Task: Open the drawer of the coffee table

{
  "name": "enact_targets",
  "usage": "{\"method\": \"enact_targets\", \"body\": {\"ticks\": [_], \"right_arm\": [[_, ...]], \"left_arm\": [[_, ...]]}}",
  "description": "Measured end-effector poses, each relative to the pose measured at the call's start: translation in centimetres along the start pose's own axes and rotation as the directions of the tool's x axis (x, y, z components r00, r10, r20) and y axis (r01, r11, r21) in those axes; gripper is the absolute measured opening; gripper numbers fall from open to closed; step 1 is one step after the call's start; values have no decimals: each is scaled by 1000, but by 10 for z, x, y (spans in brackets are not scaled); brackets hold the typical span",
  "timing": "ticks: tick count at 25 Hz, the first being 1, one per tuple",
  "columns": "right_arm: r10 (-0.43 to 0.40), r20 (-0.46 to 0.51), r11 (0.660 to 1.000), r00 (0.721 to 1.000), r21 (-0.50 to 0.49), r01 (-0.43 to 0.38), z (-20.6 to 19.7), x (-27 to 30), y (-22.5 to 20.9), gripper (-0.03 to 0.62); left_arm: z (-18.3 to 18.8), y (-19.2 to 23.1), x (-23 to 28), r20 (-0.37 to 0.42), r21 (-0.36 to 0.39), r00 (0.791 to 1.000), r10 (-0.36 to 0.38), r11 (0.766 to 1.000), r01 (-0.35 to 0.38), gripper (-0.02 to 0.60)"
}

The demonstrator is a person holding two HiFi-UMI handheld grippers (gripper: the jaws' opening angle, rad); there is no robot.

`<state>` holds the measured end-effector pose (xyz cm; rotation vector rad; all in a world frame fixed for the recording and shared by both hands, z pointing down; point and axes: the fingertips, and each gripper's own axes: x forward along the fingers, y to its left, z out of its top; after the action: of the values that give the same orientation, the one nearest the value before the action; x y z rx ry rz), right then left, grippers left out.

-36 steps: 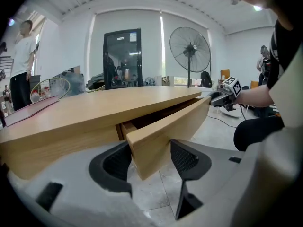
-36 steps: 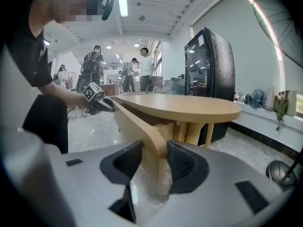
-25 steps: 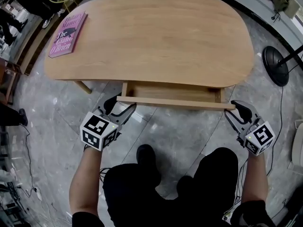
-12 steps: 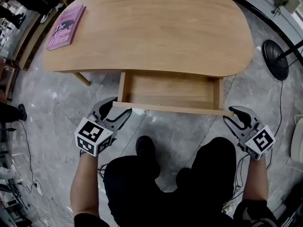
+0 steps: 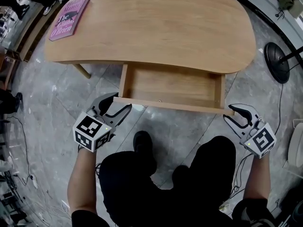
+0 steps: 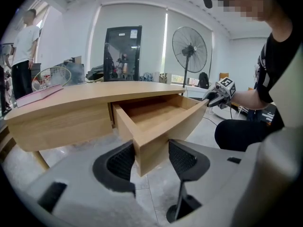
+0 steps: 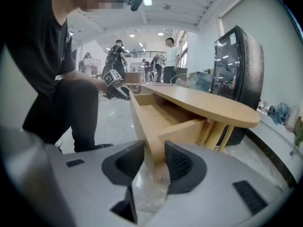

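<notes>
The wooden coffee table (image 5: 156, 22) has its drawer (image 5: 170, 86) pulled out toward me, and the inside looks empty. My left gripper (image 5: 120, 103) clamps the left end of the drawer front (image 5: 170, 105). In the left gripper view both pads (image 6: 124, 161) sit against that corner (image 6: 149, 136), and the jaws have just been closing on it. My right gripper (image 5: 229, 113) clamps the right end. In the right gripper view its pads (image 7: 179, 164) press the corner (image 7: 154, 141) of the front, its jaws also just closing.
A pink book (image 5: 69, 18) lies on the table's far left corner. A fan's black round base (image 5: 277, 63) and a cable lie on the floor to the right. My knees and feet are just below the drawer. People stand in the background (image 7: 168, 56).
The drawer has slid out toward me, from a narrow gap to well open. Both grippers moved back with its front, and in the last half second they hardly shifted.
</notes>
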<state>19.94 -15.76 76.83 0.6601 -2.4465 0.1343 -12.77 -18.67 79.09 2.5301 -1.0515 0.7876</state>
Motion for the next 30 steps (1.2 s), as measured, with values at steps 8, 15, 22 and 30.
{"method": "enact_targets", "body": {"ticks": [8,15,22,30], "right_arm": [[78,-21,992,997,-96,-79,0,-3,14,109],[147,-79,979,986,-130,-156,-12,-7,42,92],[175,-115,972,978,-140,-190,-27,-4,56,92],[177,-117,976,977,-110,-190,-33,-3,60,97]], "left_arm": [[-4,-6,-5,-7,9,1000,3,1000,-3,230],[-22,-20,-18,-26,4,999,-23,1000,23,224],[-41,-31,-19,-71,-12,996,-55,998,55,219],[-46,-33,-19,-62,-30,994,-87,996,86,222]]}}
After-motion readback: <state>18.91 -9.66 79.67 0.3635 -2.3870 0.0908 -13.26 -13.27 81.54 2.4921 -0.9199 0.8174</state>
